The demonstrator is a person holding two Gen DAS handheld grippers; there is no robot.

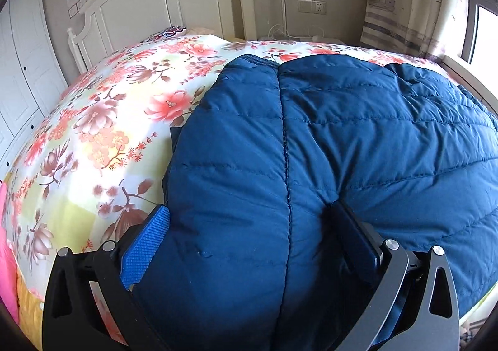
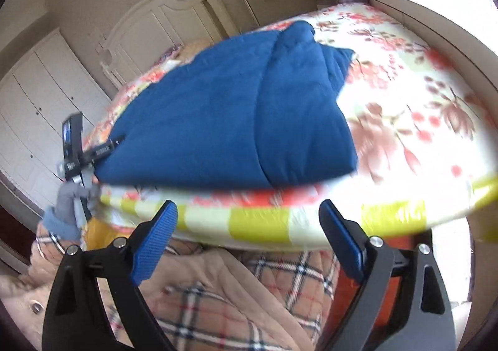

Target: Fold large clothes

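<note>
White panelled headboard (image 1: 149,5) and wardrobe doors (image 1: 21,71) close off the far and left sides of a bedroom, with a curtained window (image 1: 479,27) at the far right. The bed (image 1: 93,133) carries a floral cover in red, pink and pale yellow.

On it lies the blue quilted jacket (image 1: 342,139), folded into a thick pad that fills the near right part of the left wrist view. The left gripper (image 1: 249,226) is at the jacket's near edge, fingers (image 1: 146,245) spread wide, a bulge of padded fabric sitting between them; the left pad lies against the fabric's side, the right one is pressed into a crease. They straddle the fabric rather than pinch it.

From the right wrist view, which is blurred, the jacket (image 2: 224,114) rests near the bed's near edge, and the left gripper (image 2: 77,148) shows at its left end. The right gripper (image 2: 249,226) hovers off the bed, apart from the jacket, fingers (image 2: 155,242) spread and holding nothing. Below it is a beige garment with plaid lining (image 2: 218,288).
</note>
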